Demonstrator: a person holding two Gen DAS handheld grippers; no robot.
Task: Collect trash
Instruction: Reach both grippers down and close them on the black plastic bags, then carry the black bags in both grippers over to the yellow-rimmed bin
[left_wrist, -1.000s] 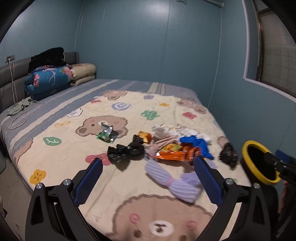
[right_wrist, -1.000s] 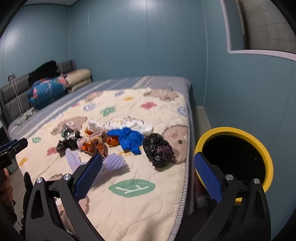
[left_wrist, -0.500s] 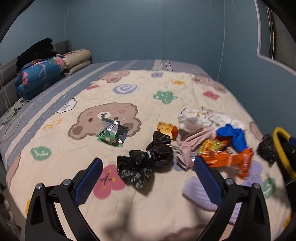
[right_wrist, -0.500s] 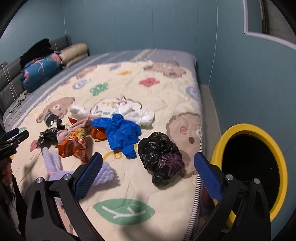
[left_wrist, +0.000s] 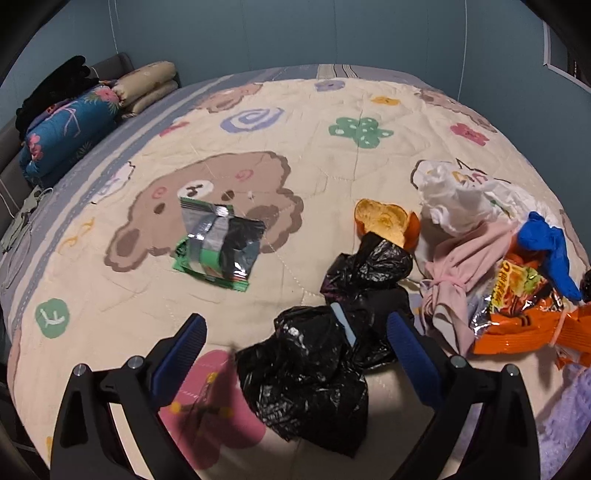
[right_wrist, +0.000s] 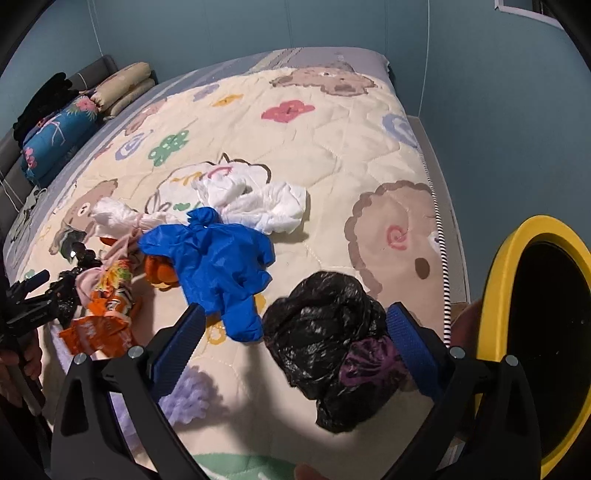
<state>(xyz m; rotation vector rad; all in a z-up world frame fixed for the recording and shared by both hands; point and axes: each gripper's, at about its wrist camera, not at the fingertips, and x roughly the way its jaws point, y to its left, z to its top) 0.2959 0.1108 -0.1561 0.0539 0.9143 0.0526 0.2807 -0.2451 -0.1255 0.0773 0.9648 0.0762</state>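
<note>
Trash lies on a cartoon quilt. My left gripper (left_wrist: 295, 332) is open, with a crumpled black plastic bag (left_wrist: 314, 369) between its fingers. A green and silver snack wrapper (left_wrist: 218, 240), an orange peel (left_wrist: 384, 221) and an orange chip bag (left_wrist: 517, 314) lie around it. My right gripper (right_wrist: 295, 328) is open over another black bag (right_wrist: 332, 339). A blue glove (right_wrist: 218, 258) and white plastic (right_wrist: 258, 199) lie beyond it. A bin with a yellow rim (right_wrist: 498, 280) stands at the right beside the bed.
Folded bedding (left_wrist: 70, 125) and pillows (left_wrist: 147, 85) are stacked at the headboard. A pink cloth (left_wrist: 461, 266) and a purple fluffy cloth (right_wrist: 184, 398) lie among the trash. The bed edge (right_wrist: 439, 258) runs along the blue wall.
Both grippers have moved forward and down toward the bed. Each now has a black bag between its open fingers.
</note>
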